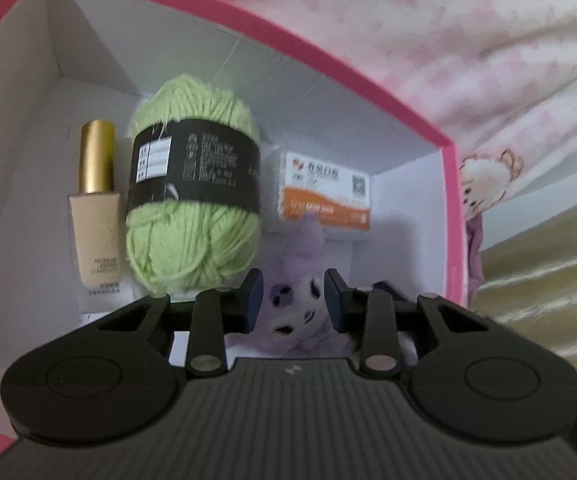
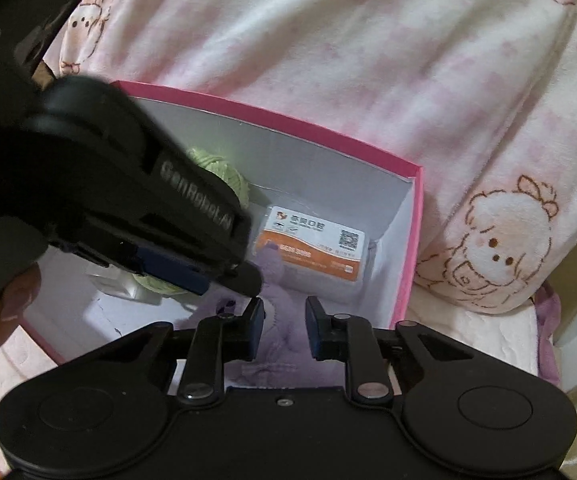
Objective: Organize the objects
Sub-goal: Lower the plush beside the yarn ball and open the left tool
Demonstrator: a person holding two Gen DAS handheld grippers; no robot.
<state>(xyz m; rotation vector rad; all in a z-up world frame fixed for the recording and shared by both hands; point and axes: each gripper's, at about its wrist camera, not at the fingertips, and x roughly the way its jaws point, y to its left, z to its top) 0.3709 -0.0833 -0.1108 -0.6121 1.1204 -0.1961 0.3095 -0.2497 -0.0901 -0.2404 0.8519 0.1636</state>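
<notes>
A pink box (image 1: 328,56) with white inside holds a gold-capped foundation bottle (image 1: 94,208), a green yarn ball (image 1: 192,184) with a black label, an orange-and-white pack (image 1: 324,196) and a purple plush toy (image 1: 300,312). My left gripper (image 1: 294,300) is open inside the box, its jaws on either side of the plush toy's face. In the right wrist view, my right gripper (image 2: 284,326) is open over the plush toy (image 2: 276,280) at the box's near edge (image 2: 408,240). The left gripper's body (image 2: 128,208) hides most of the yarn (image 2: 224,172).
The box lies on a pink and cream blanket with cartoon sheep (image 2: 500,240). A hand (image 2: 12,292) holds the left gripper. A yellowish quilted surface (image 1: 548,280) lies to the right of the box.
</notes>
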